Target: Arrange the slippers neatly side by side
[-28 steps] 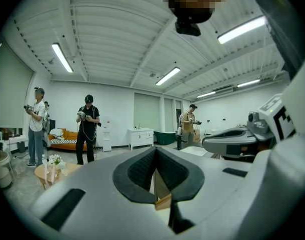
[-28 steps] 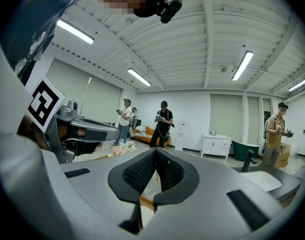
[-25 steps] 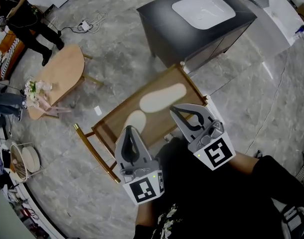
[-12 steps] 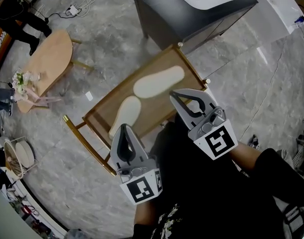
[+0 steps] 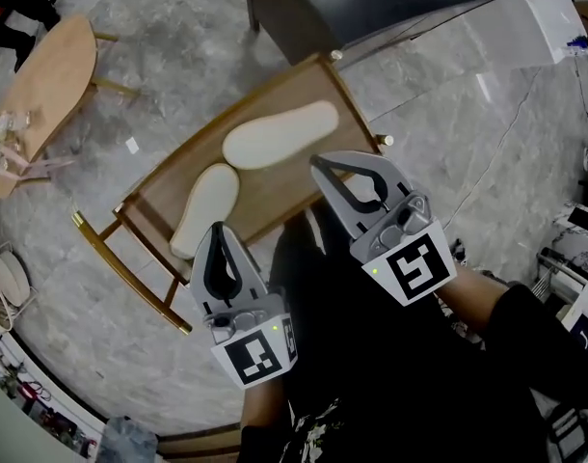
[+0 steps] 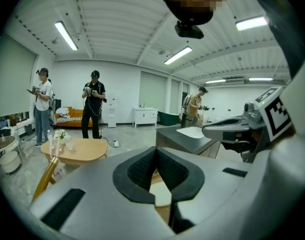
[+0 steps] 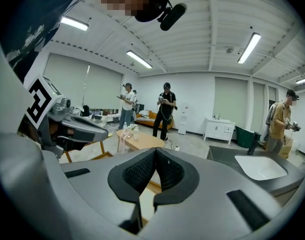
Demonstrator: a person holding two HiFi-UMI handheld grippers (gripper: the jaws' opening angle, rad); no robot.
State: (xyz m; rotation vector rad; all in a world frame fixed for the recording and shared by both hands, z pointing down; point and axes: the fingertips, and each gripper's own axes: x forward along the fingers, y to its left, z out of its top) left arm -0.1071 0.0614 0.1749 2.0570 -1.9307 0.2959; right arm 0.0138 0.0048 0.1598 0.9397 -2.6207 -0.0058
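Observation:
Two cream slippers lie sole-up on a low wooden rack (image 5: 296,70) with a gold frame. One slipper (image 5: 280,135) lies across the far side. The other slipper (image 5: 205,208) points toward the near left corner, so the pair forms an angle with the ends close together. My left gripper (image 5: 218,230) is shut and empty, its tips beside the nearer slipper. My right gripper (image 5: 319,165) is shut and empty just right of the far slipper. In the left gripper view, the left gripper (image 6: 155,152) shows a cream slipper patch (image 6: 161,193) below its closed pads. The right gripper (image 7: 155,152) looks across the room.
A dark cabinet (image 5: 304,13) with a white basin stands just beyond the rack. An oval wooden table (image 5: 43,75) with flowers is at far left. Cables run over the grey marble floor (image 5: 487,123). Several people (image 6: 94,109) stand at the back of the room.
The rack and slippers have slid up and left in the head view as the camera moved. Both grippers stayed shut and empty near the rack's front edge.

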